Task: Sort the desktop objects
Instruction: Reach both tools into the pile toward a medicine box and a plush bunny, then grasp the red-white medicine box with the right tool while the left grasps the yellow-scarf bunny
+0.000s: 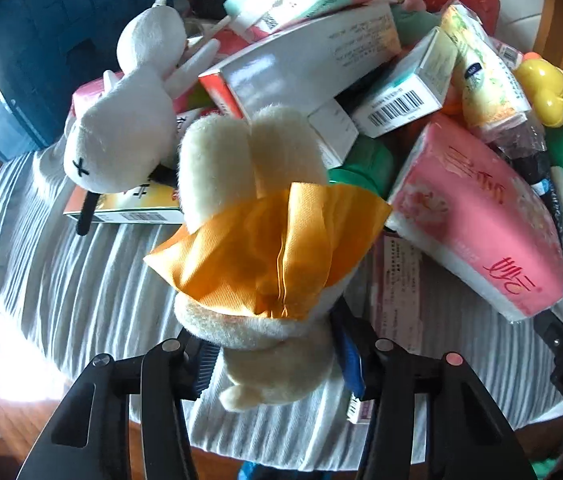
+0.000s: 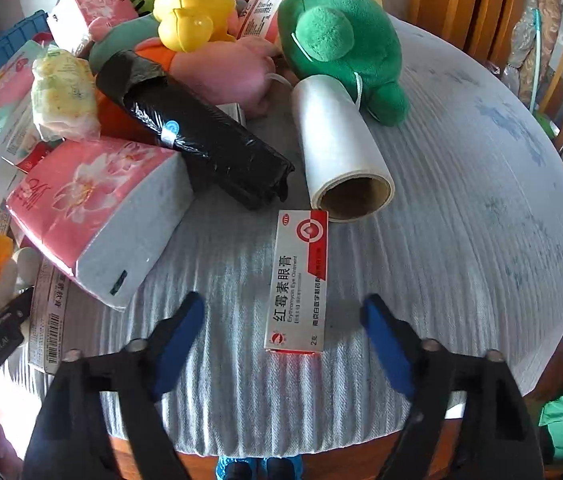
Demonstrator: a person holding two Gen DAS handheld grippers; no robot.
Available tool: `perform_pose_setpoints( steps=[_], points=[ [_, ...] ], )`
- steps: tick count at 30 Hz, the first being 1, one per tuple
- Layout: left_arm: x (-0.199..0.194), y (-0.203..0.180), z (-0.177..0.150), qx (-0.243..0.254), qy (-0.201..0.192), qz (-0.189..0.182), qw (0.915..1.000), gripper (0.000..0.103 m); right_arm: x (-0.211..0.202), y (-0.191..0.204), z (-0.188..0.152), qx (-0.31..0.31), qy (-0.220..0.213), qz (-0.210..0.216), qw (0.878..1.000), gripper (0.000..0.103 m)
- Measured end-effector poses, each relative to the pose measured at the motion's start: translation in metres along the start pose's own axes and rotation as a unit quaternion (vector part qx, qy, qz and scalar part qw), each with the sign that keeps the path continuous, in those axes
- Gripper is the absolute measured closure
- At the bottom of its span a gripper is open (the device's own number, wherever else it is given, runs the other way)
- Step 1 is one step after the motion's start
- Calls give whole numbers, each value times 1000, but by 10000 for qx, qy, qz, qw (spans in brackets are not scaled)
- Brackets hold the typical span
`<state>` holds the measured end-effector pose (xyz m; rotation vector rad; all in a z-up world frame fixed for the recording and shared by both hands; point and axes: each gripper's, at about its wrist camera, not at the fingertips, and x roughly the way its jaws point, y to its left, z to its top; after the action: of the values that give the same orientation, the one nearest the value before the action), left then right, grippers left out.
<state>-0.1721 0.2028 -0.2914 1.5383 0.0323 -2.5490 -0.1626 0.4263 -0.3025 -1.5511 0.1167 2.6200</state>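
1. While the heap of toys and cartons crowds the back of the grey striped tablecloth, the left gripper has its jaws closed on the lower body of a cream plush rabbit in an orange scarf, held up in front of the pile
2. The rabbit looks light and soft; it squashes under the pads, so a hold around its thick middle seems safer than one on its limp ears
3. Behind it lie a white plush rabbit, stacked medicine boxes and a pink tissue pack
4. To the right, the right gripper hovers with jaws wide apart and empty, either side of an eye ointment box flat on the cloth
5. That carton appears light, stiff and crushable; its long edges offer the likeliest grip
6. Beyond it rest a black bag roll, a white film roll and a green plush frog
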Motion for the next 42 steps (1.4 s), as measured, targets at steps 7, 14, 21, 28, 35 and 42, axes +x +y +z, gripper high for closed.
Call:
perform_pose_setpoints(
  steps=[7,14,21,28,35,42],
  points=[
    [2,-1,5,82,-128,128,9998,30,3,7,5,-56,-81,32,9999,29],
    [-3,-9,6,234,-228,-51,9995,50,0,12,4,-90,-152,140,9997,33],
    [-13,-17,4,356,-337,45,9988,56,-4,1,5,-61,-189,45,9998,75],
    [-38,-21,8,397,-477,16,9981,56,-18,-2,-3,-79,-212,122,9997,77],
    [-60,-28,11,476,-521,-2,9975,56,-35,0,-2,-174,-319,159,9992,77],
    [-80,-17,-6,397,-639,-22,9972,56,-67,15,7,-424,-636,429,9962,77]
  ],
)
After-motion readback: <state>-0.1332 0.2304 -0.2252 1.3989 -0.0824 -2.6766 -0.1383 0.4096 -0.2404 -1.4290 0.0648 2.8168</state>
